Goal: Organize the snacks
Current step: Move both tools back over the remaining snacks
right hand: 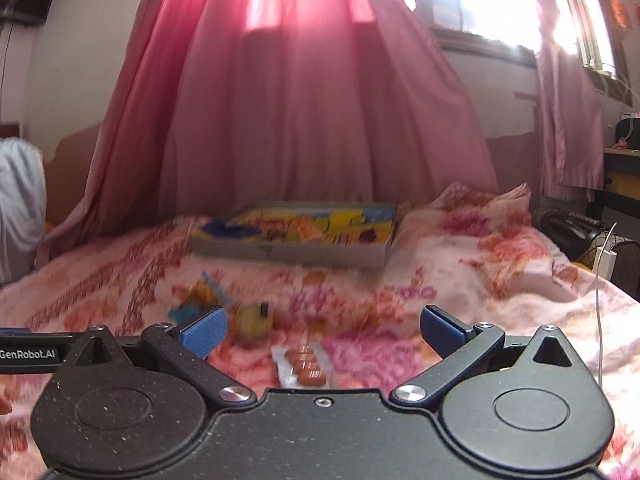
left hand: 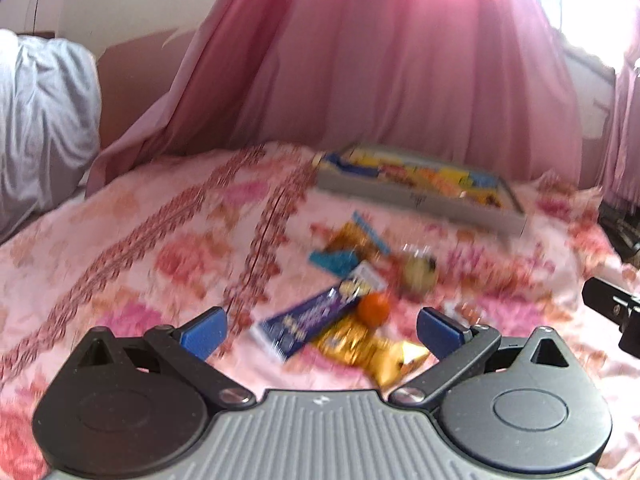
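Fingers [left hand: 204, 334] on both your grippers stand apart and empty. Loose wrapped snacks [left hand: 344, 312] lie on the floral bed [left hand: 120, 240], the shallow grey box [right hand: 292, 252] beyond them. Reach down, grasp one.

Loose snacks [left hand: 352, 312] lie on the bedspread [left hand: 160, 240], before the tray [left hand: 420, 196] holding more

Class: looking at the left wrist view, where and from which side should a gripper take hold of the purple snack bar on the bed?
Probably across the middle of the purple snack bar, from above: it lies flat and long, one end touching the gold packet.
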A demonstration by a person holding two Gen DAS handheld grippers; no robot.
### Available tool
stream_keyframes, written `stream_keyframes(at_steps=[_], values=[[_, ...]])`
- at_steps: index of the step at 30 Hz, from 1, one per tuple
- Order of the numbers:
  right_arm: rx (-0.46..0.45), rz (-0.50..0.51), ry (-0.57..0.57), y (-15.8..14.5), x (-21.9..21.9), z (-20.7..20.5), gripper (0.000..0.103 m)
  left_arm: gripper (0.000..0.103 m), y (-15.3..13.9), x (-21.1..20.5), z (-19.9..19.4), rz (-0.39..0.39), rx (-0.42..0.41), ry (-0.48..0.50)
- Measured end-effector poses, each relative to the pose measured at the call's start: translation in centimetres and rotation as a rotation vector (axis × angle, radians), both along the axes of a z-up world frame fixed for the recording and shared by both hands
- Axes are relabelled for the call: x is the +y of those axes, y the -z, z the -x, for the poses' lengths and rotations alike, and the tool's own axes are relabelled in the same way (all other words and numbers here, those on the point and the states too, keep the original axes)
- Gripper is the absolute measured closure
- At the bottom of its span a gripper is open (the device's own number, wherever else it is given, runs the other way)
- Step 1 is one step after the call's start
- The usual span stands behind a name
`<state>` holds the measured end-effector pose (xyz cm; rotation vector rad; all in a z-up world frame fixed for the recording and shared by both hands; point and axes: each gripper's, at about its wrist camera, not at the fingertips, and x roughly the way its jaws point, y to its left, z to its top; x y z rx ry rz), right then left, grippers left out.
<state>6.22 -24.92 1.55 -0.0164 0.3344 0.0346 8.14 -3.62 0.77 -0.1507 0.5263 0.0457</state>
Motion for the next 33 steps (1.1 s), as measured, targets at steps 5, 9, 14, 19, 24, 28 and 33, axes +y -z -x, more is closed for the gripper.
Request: stream_keyframes(at_steps=[5,9,14,19,24,28,33], values=[[0.082,0.044,-0.020,1.1,1.2,-0.3,0.001,0.000,1.6,0.7,0.4,0.010,0.072,-0.014],[0.142,0.067,-0.023,1.8,1.7,-1.1,0.001,0.000,2.6,1.3,0.1,0.026,0.123,-0.021],[0.197,0.072,-0.020,2.4,1.7,-1.9,0.001,0.000,3.4,1.8,-0.2,0.052,0.159,-0.036],[0.249,0.076,-0.018,2.9,1.8,-2.7,0.001,0.000,3.5,1.9,-0.5,0.060,0.170,-0.039],[0.302,0.077,-0.022,3.3,2.0,-3.4,0.001,0.000,3.5,1.6,-0.9,0.064,0.181,-0.029],[0.336,0.059,-0.033,3.4,1.8,-4.0,0.001,0.000,3.5,1.0,-1.7,0.062,0.199,-0.027],[0.388,0.017,-0.053,3.7,1.3,-5.5,0.001,0.000,3.5,0.2,-3.1,0.054,0.215,-0.026]])
